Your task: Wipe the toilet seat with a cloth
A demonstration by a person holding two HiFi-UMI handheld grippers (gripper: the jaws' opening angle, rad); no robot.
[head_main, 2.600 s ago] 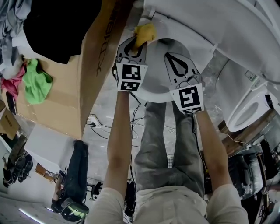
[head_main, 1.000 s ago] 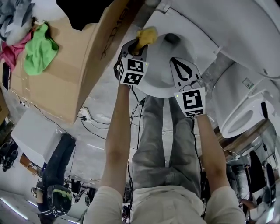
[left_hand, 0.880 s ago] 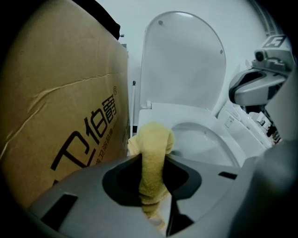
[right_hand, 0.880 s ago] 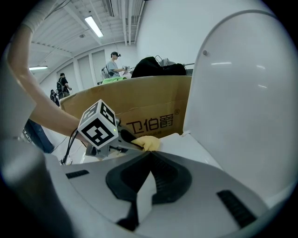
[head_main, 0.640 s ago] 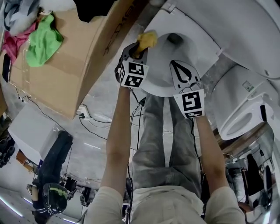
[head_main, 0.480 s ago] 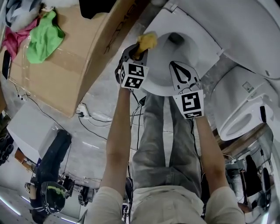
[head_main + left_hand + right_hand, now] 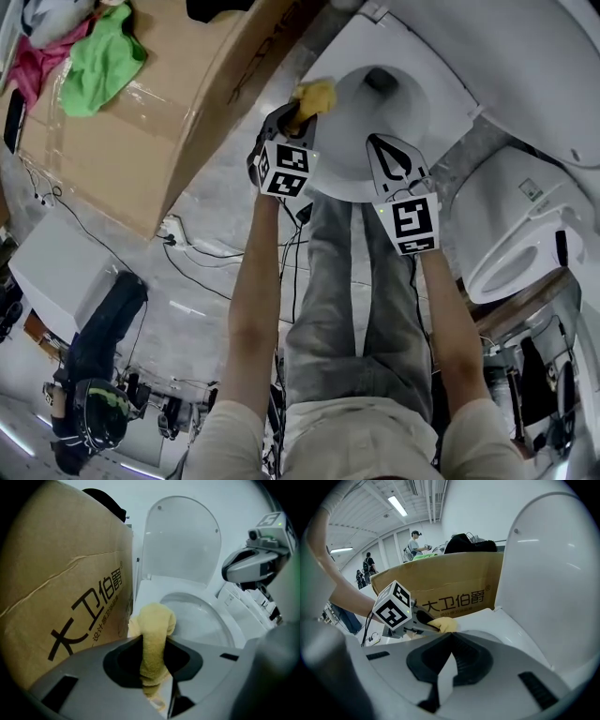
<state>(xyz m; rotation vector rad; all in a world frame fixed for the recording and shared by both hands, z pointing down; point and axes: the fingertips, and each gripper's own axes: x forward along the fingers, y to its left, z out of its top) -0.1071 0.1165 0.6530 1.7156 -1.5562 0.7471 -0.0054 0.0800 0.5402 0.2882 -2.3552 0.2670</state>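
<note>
My left gripper (image 7: 298, 117) is shut on a yellow cloth (image 7: 314, 94), which rests against the left side of the white toilet seat (image 7: 349, 178). In the left gripper view the cloth (image 7: 157, 620) stands pinched between the jaws of the left gripper (image 7: 154, 644), with the seat rim (image 7: 206, 603) and raised lid (image 7: 180, 541) beyond. My right gripper (image 7: 375, 141) hovers over the seat's near right side, shut with nothing in it. In the right gripper view its jaws meet at a point (image 7: 451, 637), and the left gripper (image 7: 423, 620) and cloth (image 7: 445, 624) lie ahead.
A large cardboard box (image 7: 159, 103) stands tight against the toilet's left side, with green (image 7: 108, 56) and pink cloths on top. A second toilet (image 7: 520, 244) is at the right. Cables (image 7: 187, 248) lie on the floor. A person (image 7: 94, 375) stands at lower left.
The left gripper has kept hold of the cloth at the seat's left side, shifting only slightly along it. The right gripper has stayed shut over the near right side. The head view has drifted.
</note>
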